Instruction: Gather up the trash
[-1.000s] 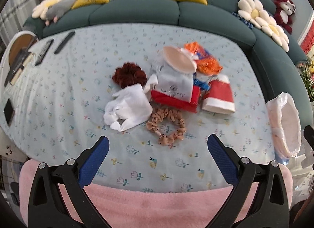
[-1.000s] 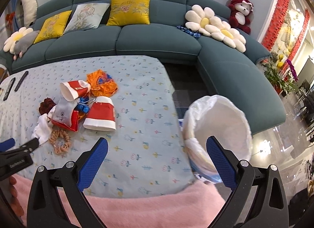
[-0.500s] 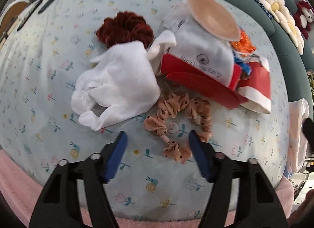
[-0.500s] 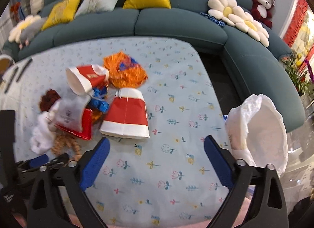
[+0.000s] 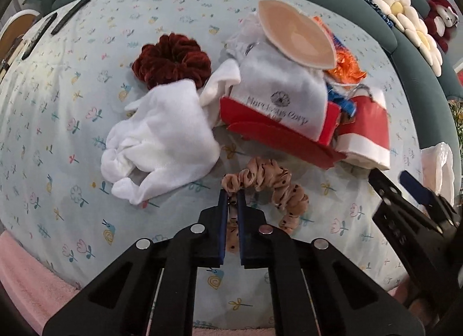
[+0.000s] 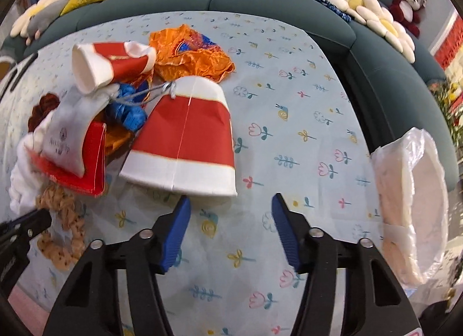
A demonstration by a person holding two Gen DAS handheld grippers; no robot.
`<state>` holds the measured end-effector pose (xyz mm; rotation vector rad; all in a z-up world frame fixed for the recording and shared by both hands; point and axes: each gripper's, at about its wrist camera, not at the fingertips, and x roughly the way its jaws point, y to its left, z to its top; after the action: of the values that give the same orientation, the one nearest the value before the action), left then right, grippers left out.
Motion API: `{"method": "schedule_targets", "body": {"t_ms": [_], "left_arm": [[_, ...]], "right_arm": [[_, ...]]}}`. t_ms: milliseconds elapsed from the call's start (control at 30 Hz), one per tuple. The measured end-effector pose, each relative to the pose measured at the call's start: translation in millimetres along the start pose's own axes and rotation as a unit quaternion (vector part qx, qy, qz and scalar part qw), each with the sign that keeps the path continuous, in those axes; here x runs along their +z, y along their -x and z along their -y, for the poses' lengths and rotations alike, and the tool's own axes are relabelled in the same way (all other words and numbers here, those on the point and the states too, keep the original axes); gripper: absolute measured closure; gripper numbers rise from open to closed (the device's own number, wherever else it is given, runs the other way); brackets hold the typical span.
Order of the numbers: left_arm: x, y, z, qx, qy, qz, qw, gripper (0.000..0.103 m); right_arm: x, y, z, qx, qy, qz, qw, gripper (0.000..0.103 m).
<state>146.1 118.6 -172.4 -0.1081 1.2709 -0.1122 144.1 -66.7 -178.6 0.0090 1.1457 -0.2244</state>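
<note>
A pile of litter lies on the flowered tablecloth (image 5: 58, 122). My left gripper (image 5: 232, 195) points down and is shut on one end of the tan spotted scrunchie (image 5: 277, 188). Behind it lie a white cloth (image 5: 162, 145), a dark red scrunchie (image 5: 170, 61), a grey pouch (image 5: 280, 96) on a red carton (image 5: 277, 136) and a beige pad (image 5: 295, 38). My right gripper (image 6: 231, 200) hovers low with its jaws closing. Nothing is between them; the white rim of the flattened red and white paper cup (image 6: 185, 136) lies just ahead of the left fingertip (image 6: 181, 211). The white-lined bin (image 6: 413, 191) stands to the right.
A second paper cup (image 6: 107, 64), an orange wrapper (image 6: 194, 55) and blue string (image 6: 127, 110) lie behind the flat cup. Remotes (image 5: 69, 15) rest at the far left. A teal sofa (image 6: 275, 3) with cushions curves around the table. Pink cloth (image 5: 26, 272) covers the near edge.
My left gripper dropped onto the tan scrunchie and its jaws shut on it. My right gripper came down and closer to the flattened cup, and its jaws narrowed.
</note>
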Motion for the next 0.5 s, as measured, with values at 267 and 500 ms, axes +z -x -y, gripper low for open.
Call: {"method": "schedule_targets", "body": {"t_ms": [267, 500], "left_arm": [[4.1, 24.4, 8.6, -0.011, -0.014, 0.015, 0.9997, 0.097], [7.6, 46.4, 23.0, -0.016, -0.023, 0.037, 0.9989, 0.097]], "right_arm": [[12.9, -5.4, 5.4, 0.028, -0.015, -0.001, 0.999, 0.096], [18.3, 14.8, 20.5, 0.052, -0.033, 0.022, 0.998, 0.099]]}}
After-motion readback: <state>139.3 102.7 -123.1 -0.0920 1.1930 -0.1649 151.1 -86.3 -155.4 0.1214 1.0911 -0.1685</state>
